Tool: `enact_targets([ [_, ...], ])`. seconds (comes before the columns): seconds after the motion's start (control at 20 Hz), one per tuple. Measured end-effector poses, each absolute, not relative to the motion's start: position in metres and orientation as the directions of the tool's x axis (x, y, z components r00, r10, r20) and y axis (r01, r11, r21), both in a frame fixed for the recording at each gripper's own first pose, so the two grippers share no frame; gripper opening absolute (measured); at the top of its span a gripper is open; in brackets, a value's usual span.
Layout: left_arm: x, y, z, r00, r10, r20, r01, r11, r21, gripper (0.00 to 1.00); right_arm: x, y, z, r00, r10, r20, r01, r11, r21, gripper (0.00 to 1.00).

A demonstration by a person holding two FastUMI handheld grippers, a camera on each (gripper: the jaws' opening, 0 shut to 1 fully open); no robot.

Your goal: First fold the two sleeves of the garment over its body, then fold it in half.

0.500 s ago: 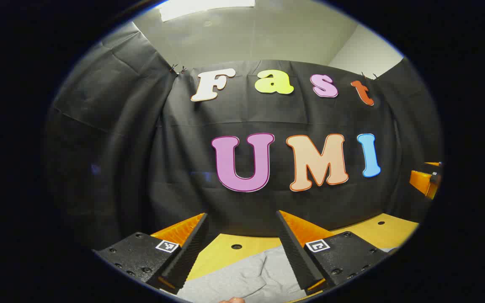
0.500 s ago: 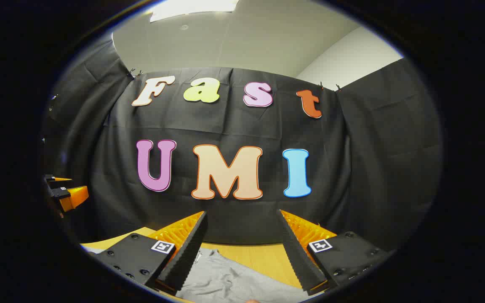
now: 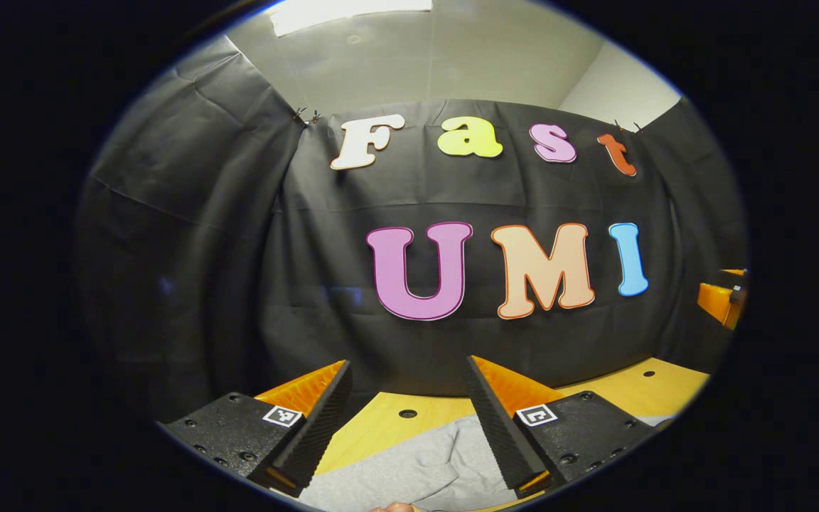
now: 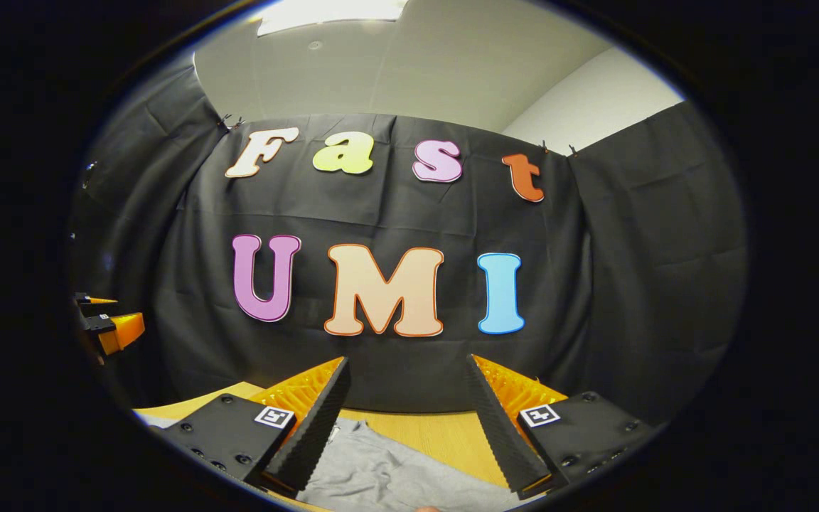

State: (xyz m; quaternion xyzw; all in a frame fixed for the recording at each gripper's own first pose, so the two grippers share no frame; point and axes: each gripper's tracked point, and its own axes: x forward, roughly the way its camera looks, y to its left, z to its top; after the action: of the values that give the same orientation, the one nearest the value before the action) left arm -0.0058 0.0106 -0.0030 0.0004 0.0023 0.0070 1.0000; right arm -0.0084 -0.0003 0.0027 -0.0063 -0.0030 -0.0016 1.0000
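Barely shifted: left tongs (image 3: 408, 419) and right tongs (image 4: 406, 419) gape, empty, above grey garment (image 3: 409, 469).

garment (image 3: 409, 473) low, air above clear

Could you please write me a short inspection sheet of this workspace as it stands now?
Surface: wooden table with round holes, one near.
Job's things: grey garment lies on the table, wrinkled; also seen in the right gripper view. Which part is a sleeve cannot be told.
Clutter: nothing seen.
Grippers: left gripper open above the garment, holding nothing; right gripper open above the garment, holding nothing.
Cables: nothing seen.
Surroundings: black cloth wall clipped up at the top, pale ceiling with a light panel.
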Motion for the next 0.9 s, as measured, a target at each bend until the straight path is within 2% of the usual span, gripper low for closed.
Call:
enact_targets([
  [0.6, 0.000, 0.006, -0.009, 1.000, -0.002, -0.012, 0.002, 1.000, 0.000, 0.93, -0.005, -0.011, -0.004, 1.000, -0.024, -0.008, 0.024, 0.999, -0.022, 0.99],
  [0.9, 0.003, -0.003, -0.016, 0.999, -0.021, -0.025, 0.021, 1.000, -0.003, 0.93, 0.000, -0.065, -0.019, 0.993, -0.108, -0.038, 0.106, 0.993, -0.060, 1.00],
])
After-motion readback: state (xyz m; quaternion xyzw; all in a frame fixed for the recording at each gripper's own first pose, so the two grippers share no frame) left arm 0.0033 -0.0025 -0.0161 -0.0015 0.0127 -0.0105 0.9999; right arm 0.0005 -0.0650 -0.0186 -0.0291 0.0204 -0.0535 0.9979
